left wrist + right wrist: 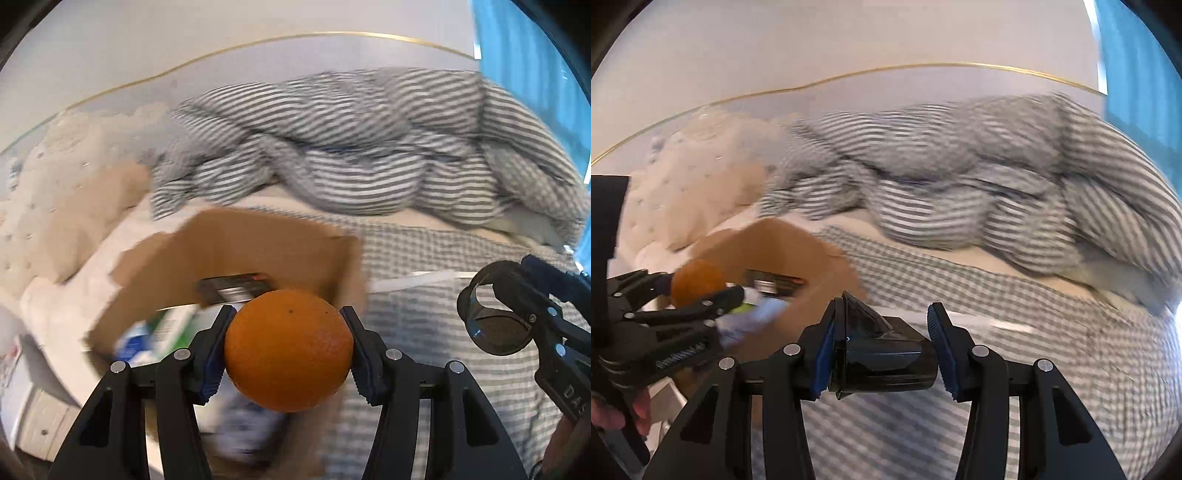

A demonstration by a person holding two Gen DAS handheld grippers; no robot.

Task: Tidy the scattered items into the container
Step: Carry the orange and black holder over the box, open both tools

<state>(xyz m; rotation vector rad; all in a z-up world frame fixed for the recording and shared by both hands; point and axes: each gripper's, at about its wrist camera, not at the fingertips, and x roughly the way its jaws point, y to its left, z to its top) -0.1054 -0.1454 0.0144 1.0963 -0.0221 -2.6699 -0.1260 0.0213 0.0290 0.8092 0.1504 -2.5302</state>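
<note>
While both loads hang above the bed, the risks lie in the release. The left gripper (pixel 288 347) is clamped about halfway closed on a round, dimpled orange fruit (pixel 289 350), its blue pads pressing at 9 and 3 o'clock; the fruit is smooth and round, so I judge that a loosened squeeze or a jolt could let it roll out, land on the grey-and-white checked bedsheet (pixel 424 332) and run off the bed. It hangs over the near edge of the open brown cardboard box (pixel 236 251), which lies toward 11 o'clock and already holds a dark flat packet (pixel 236 286) and a green-and-white carton (pixel 173 325); dropped from height, it could dent these. The right gripper (pixel 882 354) holds a glossy black pair of sunglasses (pixel 882 354) by one end, the left pad against it, the right pad seeming just at its far end; such a thin hold may slip or twist, and the lenses could scratch. That pair sits at 4 o'clock of the box, not yet over it. Both grippers converge and could collide. Legible writing is scant: "DAS" in raised letters on the right gripper's body in the left wrist view; the packet labels are blurred.
</note>
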